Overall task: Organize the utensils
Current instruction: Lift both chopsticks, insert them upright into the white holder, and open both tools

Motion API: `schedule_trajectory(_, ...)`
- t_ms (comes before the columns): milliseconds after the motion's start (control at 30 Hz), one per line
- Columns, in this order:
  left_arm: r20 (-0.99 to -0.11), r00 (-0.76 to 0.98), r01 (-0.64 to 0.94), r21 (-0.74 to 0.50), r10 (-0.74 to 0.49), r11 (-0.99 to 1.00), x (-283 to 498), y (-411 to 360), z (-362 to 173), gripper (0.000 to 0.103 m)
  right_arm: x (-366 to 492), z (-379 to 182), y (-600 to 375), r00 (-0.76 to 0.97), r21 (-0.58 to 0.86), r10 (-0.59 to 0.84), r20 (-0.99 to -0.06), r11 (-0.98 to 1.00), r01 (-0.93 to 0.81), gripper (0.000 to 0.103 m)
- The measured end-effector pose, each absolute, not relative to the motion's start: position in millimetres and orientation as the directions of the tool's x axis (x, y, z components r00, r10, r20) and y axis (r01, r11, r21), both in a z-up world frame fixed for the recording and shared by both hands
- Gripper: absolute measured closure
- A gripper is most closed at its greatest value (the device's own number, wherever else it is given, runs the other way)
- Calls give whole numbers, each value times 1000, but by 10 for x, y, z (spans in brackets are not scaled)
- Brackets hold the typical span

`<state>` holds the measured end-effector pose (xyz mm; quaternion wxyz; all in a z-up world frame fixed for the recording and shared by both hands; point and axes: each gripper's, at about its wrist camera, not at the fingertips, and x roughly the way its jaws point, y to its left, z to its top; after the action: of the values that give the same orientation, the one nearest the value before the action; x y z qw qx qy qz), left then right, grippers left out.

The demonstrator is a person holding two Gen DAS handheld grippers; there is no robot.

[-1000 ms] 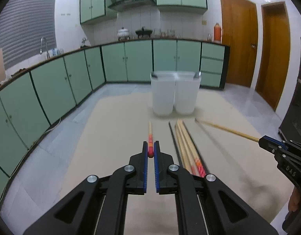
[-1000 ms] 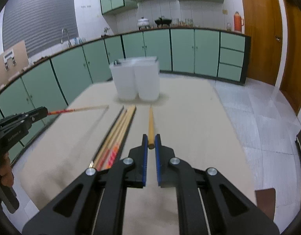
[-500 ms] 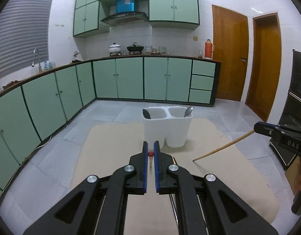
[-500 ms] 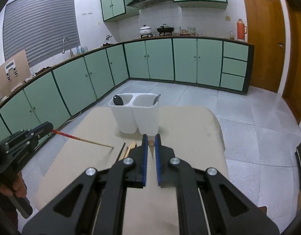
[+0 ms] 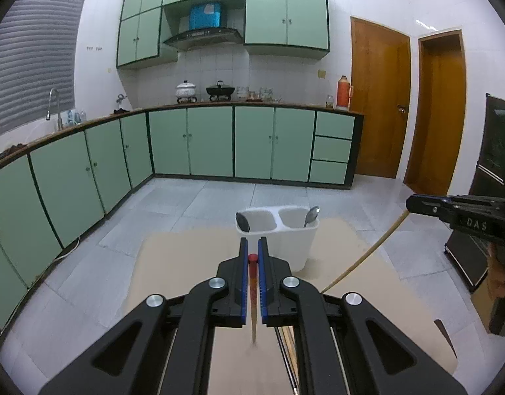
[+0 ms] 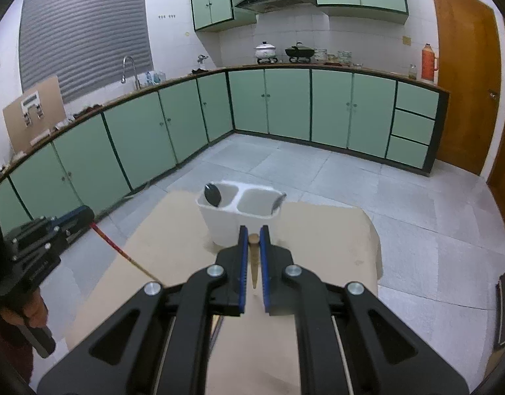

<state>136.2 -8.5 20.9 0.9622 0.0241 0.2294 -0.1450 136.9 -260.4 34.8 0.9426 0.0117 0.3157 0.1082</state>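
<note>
The left gripper (image 5: 253, 256) has its jaws pinched on a red-ended chopstick (image 5: 253, 291), whose red butt sits between the blue pads while the wooden shaft hangs down toward the table, its tip blurred. The right gripper (image 6: 253, 242) is likewise clamped on a plain wooden chopstick (image 6: 254, 263), the blunt end showing between its pads and the tapered point hanging below.

Just beyond both sets of fingers stands the white utensil holder (image 5: 296, 247), a two-compartment tub on the far part of the tan table mat (image 5: 173, 263). A dark spoon (image 5: 242, 222) leans in its left compartment, and a silver spoon (image 5: 311, 215) leans against the outer rim of the right one. Both compartments are open at the top, with only the spoons inside that can be seen.

In the left wrist view, the other gripper enters from the right edge, its chopstick slanting down to the left, its lower end beside the holder's base. In the right wrist view, the left gripper appears at the left edge, held by a hand (image 6: 33, 309), its stick angling down across the mat's near corner.

More chopsticks (image 5: 287, 349) lie on the mat under the gripper, mostly hidden by it.

Beyond the table are grey floor tiles (image 6: 334, 171), green cabinets (image 5: 213, 141) and wooden doors (image 5: 380, 98).
</note>
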Motion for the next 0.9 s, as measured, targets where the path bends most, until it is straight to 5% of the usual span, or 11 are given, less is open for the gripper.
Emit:
schedule_trajectory(633, -218, 925, 318, 3, -310, 948, 1890, -317, 1261, 97, 1961, 1178, -2606, 837, 66, 234, -494, 970, -232, 97)
schedule_trajectory(900, -166, 948, 277, 3, -273, 961, 2407, -550, 1222, 97, 2388, 1009, -2601, 832, 35, 185, -524, 980, -196, 97)
